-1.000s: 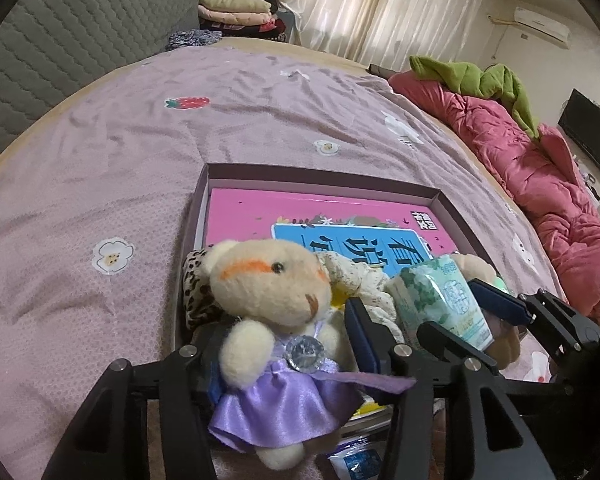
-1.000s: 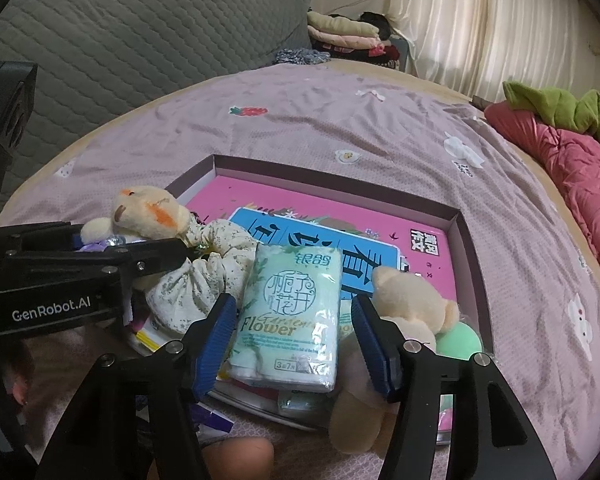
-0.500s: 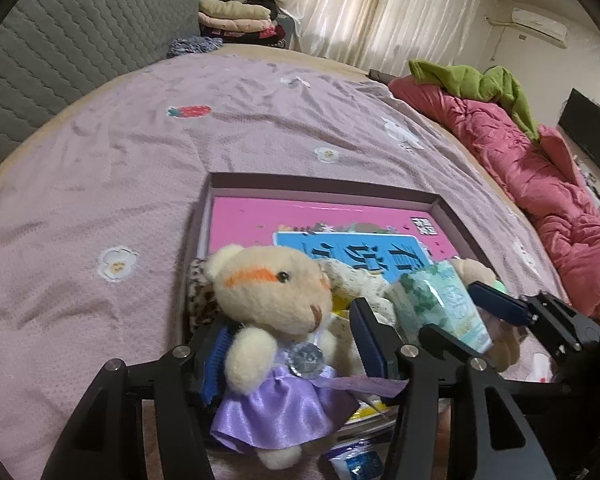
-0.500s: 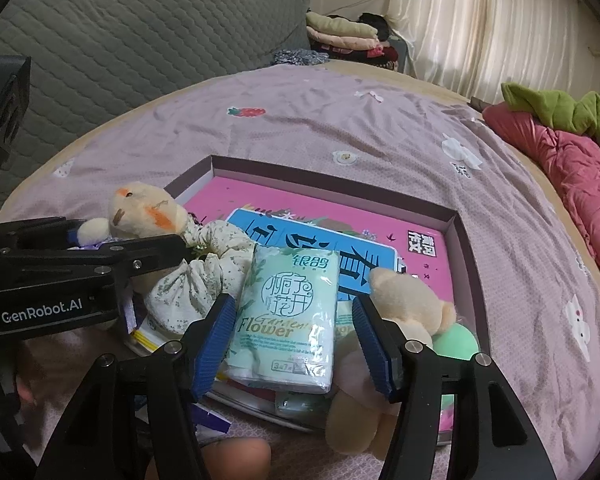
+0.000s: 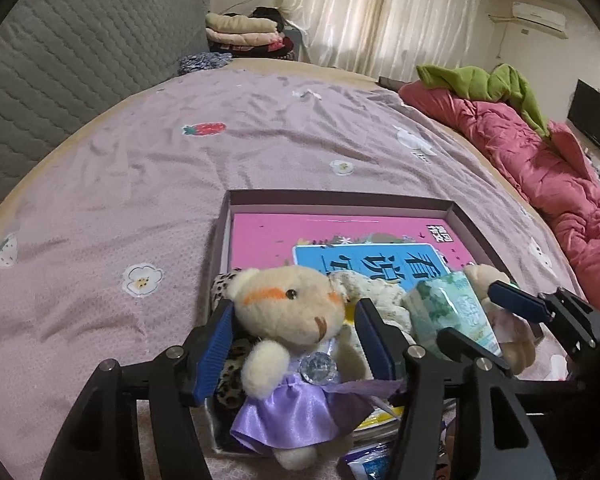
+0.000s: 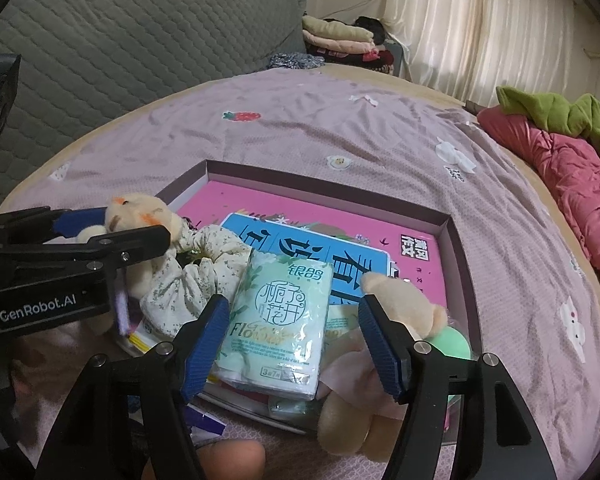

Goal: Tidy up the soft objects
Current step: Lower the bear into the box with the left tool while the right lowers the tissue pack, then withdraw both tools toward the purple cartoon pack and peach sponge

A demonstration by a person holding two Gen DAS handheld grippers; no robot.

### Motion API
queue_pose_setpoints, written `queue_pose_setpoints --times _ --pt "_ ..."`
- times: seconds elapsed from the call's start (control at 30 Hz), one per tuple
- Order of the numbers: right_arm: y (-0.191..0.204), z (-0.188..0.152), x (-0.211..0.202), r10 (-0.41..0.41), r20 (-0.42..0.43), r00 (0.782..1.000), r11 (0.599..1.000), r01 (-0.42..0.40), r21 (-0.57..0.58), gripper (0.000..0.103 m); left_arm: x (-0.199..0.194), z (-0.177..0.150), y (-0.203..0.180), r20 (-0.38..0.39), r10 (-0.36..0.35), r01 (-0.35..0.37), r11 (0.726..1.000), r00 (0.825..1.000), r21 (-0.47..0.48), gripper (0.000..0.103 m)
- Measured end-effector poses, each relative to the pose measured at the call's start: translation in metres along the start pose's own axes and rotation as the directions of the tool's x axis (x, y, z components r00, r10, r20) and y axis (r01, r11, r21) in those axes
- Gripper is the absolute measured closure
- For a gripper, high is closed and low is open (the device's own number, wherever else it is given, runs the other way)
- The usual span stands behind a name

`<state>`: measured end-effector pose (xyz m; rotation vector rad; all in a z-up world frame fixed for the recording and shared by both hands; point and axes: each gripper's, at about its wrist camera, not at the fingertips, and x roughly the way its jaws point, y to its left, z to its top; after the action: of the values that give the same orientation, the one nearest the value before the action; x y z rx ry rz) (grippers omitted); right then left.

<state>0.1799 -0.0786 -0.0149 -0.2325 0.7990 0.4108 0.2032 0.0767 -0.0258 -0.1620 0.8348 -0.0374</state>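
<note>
**Two soft things bracketed over the box, neither clearly gripped**

Low in the middle of the left wrist view, the left tongs (image 5: 296, 332) stand with their blue pads either side of a cream teddy bear (image 5: 288, 312) in a purple dress. The bear fills the gap, and the pads sit against or just beside its head; whether they press it I cannot tell. It lies at the near left corner of a shallow box (image 5: 340, 196) on the lilac bedspread (image 5: 140, 160), partly over a leopard-print piece (image 5: 230, 376).

In the right wrist view, bottom centre, the right tongs (image 6: 294, 340) straddle a pack of tissues (image 6: 280, 320). A gap shows between the right pad and the pack, so these jaws look open around it, not closed on it. The pack rests on a heap at the near edge of the box, with a floral cloth bundle (image 6: 196, 276) to its left and a second plush bear (image 6: 400, 304) to its right. A pink book (image 6: 340, 240) covers the box floor behind.

The step in hand seems to be taking hold of the bear and the tissues so they can be sorted. The next move probably calls for closing gently on each, squarely across the middle, since both will squash and could slip or drag their neighbours along when lifted.
</note>
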Motion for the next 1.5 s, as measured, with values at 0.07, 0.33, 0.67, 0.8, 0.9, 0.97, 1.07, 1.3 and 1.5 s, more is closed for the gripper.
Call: queue_pose_setpoints --times 0.07,0.33,0.67,0.8,0.9,0.97,1.07,1.3,1.5 --pt "0.000 0.000 0.000 -0.002 0.001 1.000 1.000 0.002 0.000 0.034 0.000 0.000 0.002 0.002 0.005 -0.005 1.000 1.000 -0.008 0.042" --pt "0.000 0.001 -0.003 -0.015 0.018 1.000 1.000 0.016 -0.005 0.033 -0.007 0.002 0.005 0.034 0.007 -0.007 1.000 0.999 -0.014 0.042" --pt "-0.002 0.003 -0.005 -0.023 0.032 0.999 1.000 0.023 -0.002 0.032 -0.011 0.003 0.003 0.060 0.056 -0.057 0.998 0.997 0.010 0.042" --pt "-0.002 0.003 -0.008 -0.019 0.043 0.999 1.000 0.020 -0.002 0.031 -0.015 0.003 0.003 0.060 0.031 -0.031 1.000 0.998 0.004 0.042" --pt "-0.002 0.003 -0.009 -0.024 0.051 0.998 1.000 0.024 -0.001 0.030 -0.018 0.003 0.002 0.056 0.018 -0.018 1.000 0.998 0.008 0.042" --pt "-0.003 0.003 -0.011 -0.026 0.059 0.998 1.000 0.025 0.005 0.030 -0.020 0.003 0.001 0.056 0.009 -0.010 1.000 0.998 0.010 0.042" --pt "-0.003 0.004 -0.014 -0.028 0.074 0.997 1.000 0.028 0.008 0.030 -0.027 0.003 0.000 0.081 0.017 -0.018 1.000 0.997 0.014 0.042" --pt "-0.009 0.004 -0.030 -0.040 0.109 0.993 0.999 0.037 0.030 0.029 -0.053 0.004 0.012 0.157 0.030 -0.025 0.999 0.987 -0.037 0.041" --pt "-0.018 -0.002 -0.050 -0.047 0.129 0.991 0.997 0.039 0.068 0.029 -0.068 -0.004 0.010 0.163 0.011 -0.006 0.999 0.987 -0.034 0.041"
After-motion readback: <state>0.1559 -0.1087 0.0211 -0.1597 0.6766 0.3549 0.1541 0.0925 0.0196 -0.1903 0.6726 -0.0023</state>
